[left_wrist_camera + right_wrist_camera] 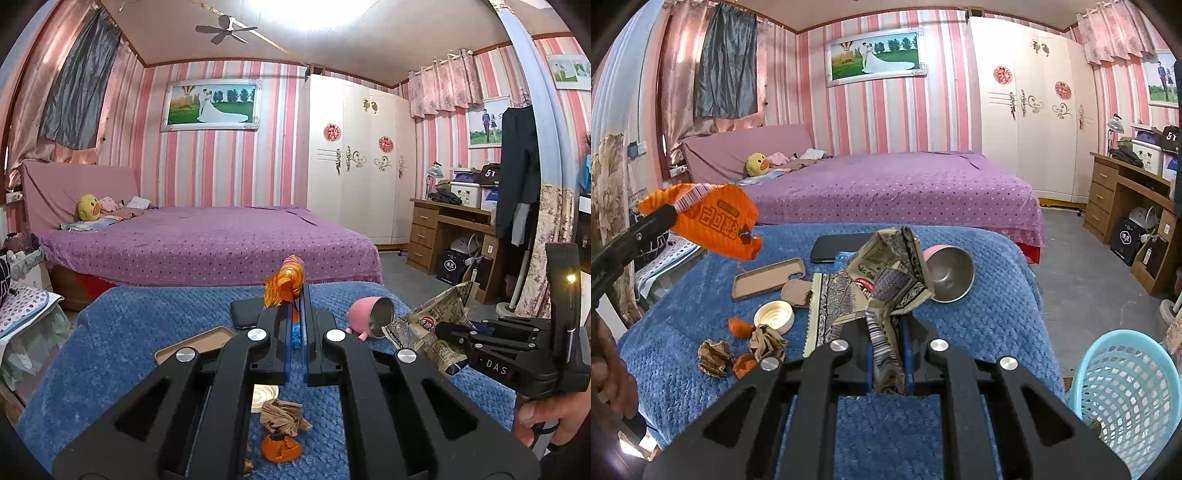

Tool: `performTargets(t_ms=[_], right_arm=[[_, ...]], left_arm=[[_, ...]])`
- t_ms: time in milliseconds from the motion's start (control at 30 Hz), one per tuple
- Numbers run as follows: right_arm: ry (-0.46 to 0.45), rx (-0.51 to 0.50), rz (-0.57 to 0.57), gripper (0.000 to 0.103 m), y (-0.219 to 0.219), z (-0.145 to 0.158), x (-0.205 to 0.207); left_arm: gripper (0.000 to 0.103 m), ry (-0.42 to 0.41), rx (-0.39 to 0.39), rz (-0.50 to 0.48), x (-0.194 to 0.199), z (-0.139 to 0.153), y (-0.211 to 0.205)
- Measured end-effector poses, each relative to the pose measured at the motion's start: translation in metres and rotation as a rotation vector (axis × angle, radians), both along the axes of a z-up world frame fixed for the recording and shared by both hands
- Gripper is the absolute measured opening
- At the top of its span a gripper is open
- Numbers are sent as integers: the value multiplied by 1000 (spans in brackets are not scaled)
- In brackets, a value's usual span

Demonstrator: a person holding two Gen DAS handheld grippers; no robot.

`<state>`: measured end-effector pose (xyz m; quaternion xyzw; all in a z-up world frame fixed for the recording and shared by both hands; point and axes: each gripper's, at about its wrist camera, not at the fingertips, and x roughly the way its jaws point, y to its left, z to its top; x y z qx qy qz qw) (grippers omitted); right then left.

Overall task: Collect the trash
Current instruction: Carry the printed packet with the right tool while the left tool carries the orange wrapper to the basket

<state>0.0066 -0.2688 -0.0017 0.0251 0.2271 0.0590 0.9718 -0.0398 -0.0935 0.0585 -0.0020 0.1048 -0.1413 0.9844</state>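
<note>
My left gripper is shut on an orange snack wrapper, held above the blue blanket. From the right wrist view the same orange wrapper hangs at the left in the left gripper. My right gripper is shut on a patterned foil wrapper, also lifted over the blanket; the left wrist view shows that foil wrapper in the right gripper. Crumpled brown paper balls, orange peel pieces and a cream lid lie on the blanket.
A light blue mesh basket stands on the floor at lower right. On the blanket lie a pink metal cup on its side, a phone case and a dark phone. A purple bed is behind, a wooden desk at right.
</note>
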Motion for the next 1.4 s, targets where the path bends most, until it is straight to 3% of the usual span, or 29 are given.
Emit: performTargets(t_ms=[667,1200,1400], right_arm=[[-7,15,-87,12,-44,0,-6],[5,53,-317,13,-157,-10,-31],[7,82,-415,13,-202,-15,-42]], left_arm=[[2,-11,40,-108,-9,-4,-59],[2,-33,67,-282,-30,-15,-152],[2,-15,26,-382,-35,-22,-181]])
